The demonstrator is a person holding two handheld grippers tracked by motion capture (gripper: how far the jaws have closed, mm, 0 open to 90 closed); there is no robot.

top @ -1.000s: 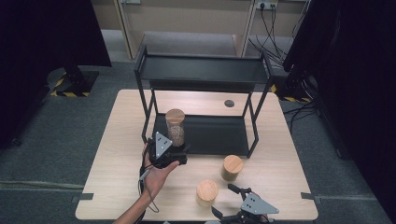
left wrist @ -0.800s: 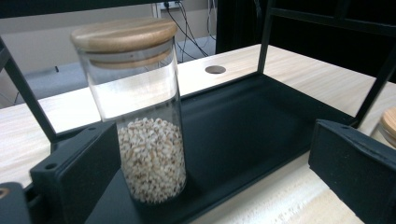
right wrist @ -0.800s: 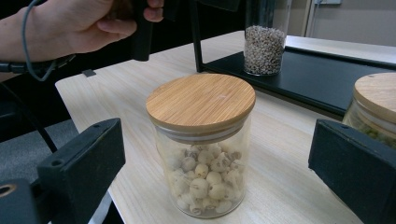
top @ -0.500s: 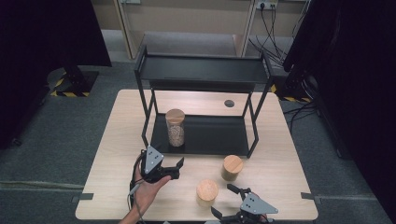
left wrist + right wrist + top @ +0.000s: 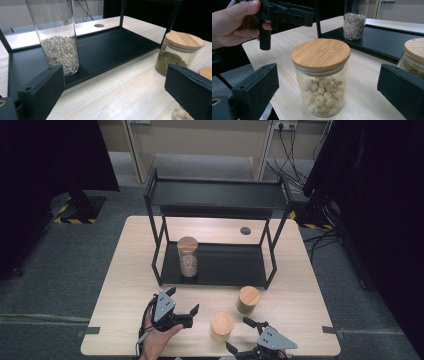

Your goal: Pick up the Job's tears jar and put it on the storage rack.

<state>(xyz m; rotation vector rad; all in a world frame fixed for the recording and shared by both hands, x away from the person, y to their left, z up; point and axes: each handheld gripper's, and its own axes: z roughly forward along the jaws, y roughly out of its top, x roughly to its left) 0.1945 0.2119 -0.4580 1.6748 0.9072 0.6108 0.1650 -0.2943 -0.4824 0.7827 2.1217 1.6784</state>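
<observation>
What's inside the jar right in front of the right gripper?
The short jar holds pale round balls, maybe seeds or nuts, filling its lower half. A round bamboo lid sits on top. The balls in the middle of the pile are covered by the outer ones.

jars: 3 (image 5: 188,256) (image 5: 248,299) (image 5: 221,325) | shelf rack: 1 (image 5: 215,195) | table: 1 (image 5: 300,285) | grippers: 2 (image 5: 182,306) (image 5: 241,336)

Light wood table (image 5: 140,270) with a black rack (image 5: 220,265) at 12 o'clock, two wood-lidded jars (image 5: 248,299) down around 5.
</observation>
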